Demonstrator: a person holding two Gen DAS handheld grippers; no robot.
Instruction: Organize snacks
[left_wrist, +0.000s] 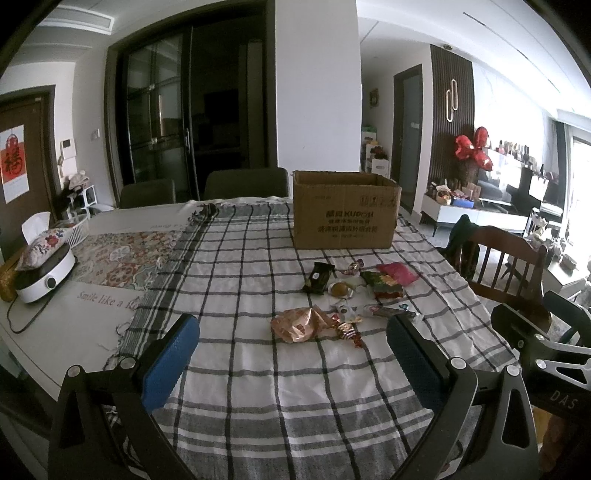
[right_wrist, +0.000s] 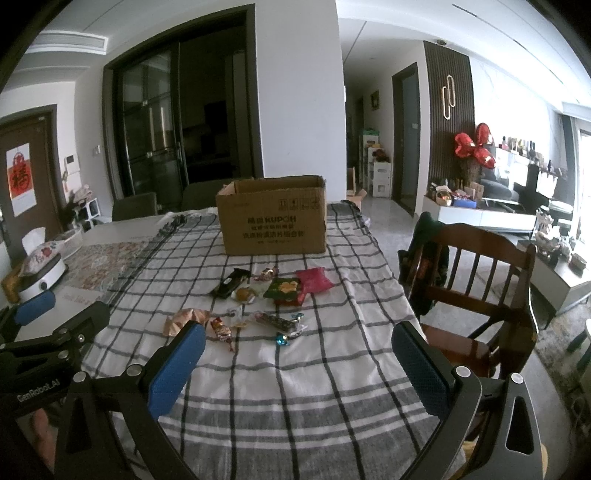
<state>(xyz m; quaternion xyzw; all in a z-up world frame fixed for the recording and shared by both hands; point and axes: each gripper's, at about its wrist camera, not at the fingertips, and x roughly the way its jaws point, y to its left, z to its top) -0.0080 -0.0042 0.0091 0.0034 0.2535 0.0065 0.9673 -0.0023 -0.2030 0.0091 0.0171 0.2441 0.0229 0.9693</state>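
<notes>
Several wrapped snacks lie scattered on the checked tablecloth (left_wrist: 258, 369): a crumpled tan packet (left_wrist: 301, 325), a black bar (left_wrist: 318, 277), a green and red bag (left_wrist: 382, 283) and a pink packet (left_wrist: 399, 272). Behind them stands an open cardboard box (left_wrist: 345, 210). In the right wrist view the same box (right_wrist: 273, 218), tan packet (right_wrist: 184, 319), black bar (right_wrist: 231, 282) and pink packet (right_wrist: 313, 279) appear. My left gripper (left_wrist: 291, 347) hovers open before the pile, holding nothing. My right gripper (right_wrist: 299, 354) is open too, short of the snacks.
A white cooker (left_wrist: 44, 273) with a tissue pouch sits at the table's left edge. A wooden chair (right_wrist: 476, 280) stands close to the table's right side. Dark chairs (left_wrist: 245, 182) line the far edge.
</notes>
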